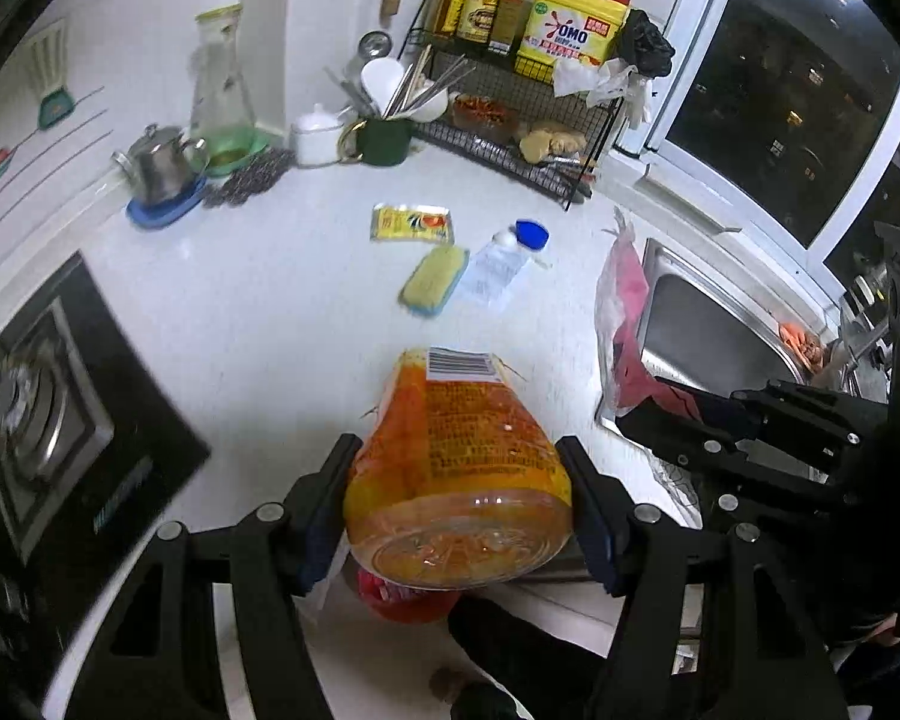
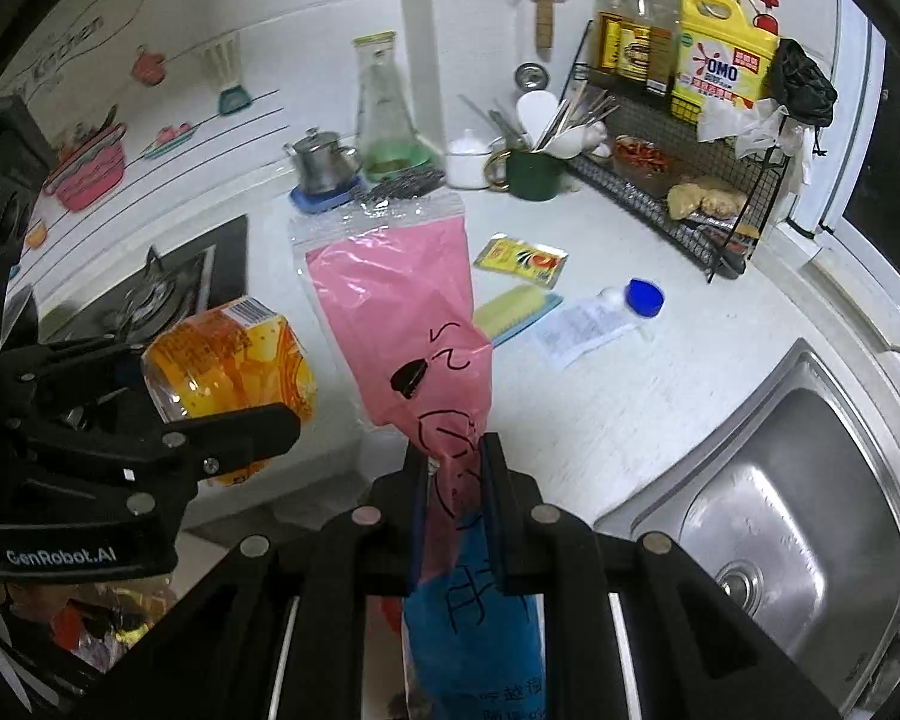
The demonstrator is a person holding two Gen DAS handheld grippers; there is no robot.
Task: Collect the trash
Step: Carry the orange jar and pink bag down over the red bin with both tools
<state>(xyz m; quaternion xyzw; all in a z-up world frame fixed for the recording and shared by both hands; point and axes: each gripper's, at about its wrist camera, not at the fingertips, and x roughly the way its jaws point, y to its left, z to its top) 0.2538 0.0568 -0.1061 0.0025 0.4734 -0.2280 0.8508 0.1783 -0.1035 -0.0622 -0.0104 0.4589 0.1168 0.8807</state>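
At the far left a stove (image 1: 48, 414) is sitting set into the white worktop (image 1: 258, 300), with a kettle (image 1: 156, 165) on a blue pad and a glass flask (image 1: 222, 90) standing behind it by the wall. The left tool (image 1: 456, 498) is grasping an orange bottle (image 1: 456, 456), its pads pressing on both sides of the body, the base facing the camera and the bottle hanging over the worktop's near edge. Farther back, in the middle of the worktop, a yellow sachet (image 1: 412, 223), a sponge (image 1: 435, 279) and a clear bottle with a blue cap (image 1: 507, 261) are lying close together; whether sponge and bottle are touching is unclear. A wire rack (image 1: 510, 114) in the corner is carrying sauce bottles and a yellow jug (image 1: 573, 18). To the right, the right tool (image 2: 456, 480) is clenching a pink bag (image 2: 402, 312), the jaws nearly together on its gathered plastic, the bag standing up in front of it. At the far right the sink (image 2: 798, 480) is lying below the dark window.
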